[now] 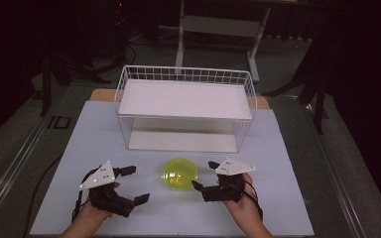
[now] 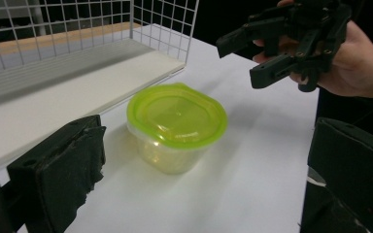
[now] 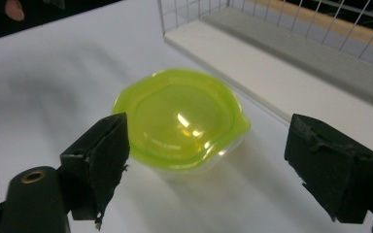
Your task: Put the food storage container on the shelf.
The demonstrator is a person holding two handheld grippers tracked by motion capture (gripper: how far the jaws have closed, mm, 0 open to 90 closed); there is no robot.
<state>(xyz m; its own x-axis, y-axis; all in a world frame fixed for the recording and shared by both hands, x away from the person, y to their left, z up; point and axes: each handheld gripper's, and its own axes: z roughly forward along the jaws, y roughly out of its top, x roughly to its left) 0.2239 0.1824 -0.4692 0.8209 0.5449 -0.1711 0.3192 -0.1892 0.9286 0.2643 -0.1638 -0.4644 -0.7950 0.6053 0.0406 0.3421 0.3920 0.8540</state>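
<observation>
Container (image 1: pixel 180 174) w/ green lid (image 2: pixel 177 114) sits on table (image 1: pixel 287 208), just in front of wire basket (image 1: pixel 186 106), untouched. I've got left gripper (image 1: pixel 131 184) & right gripper (image 1: pixel 205 174) flanking it, both w/ jaws apart. Nothing grasped yet; pickup left.

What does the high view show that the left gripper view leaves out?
High view alone: the whole wire rack with its upper shelf, the left gripper from above, both forearms, and the floor around the table.

Left gripper view alone: the tub from the side, its clear wall under the green lid.

Both: the tub, the right gripper with open jaws beside it, and the rack's bottom board.
</observation>
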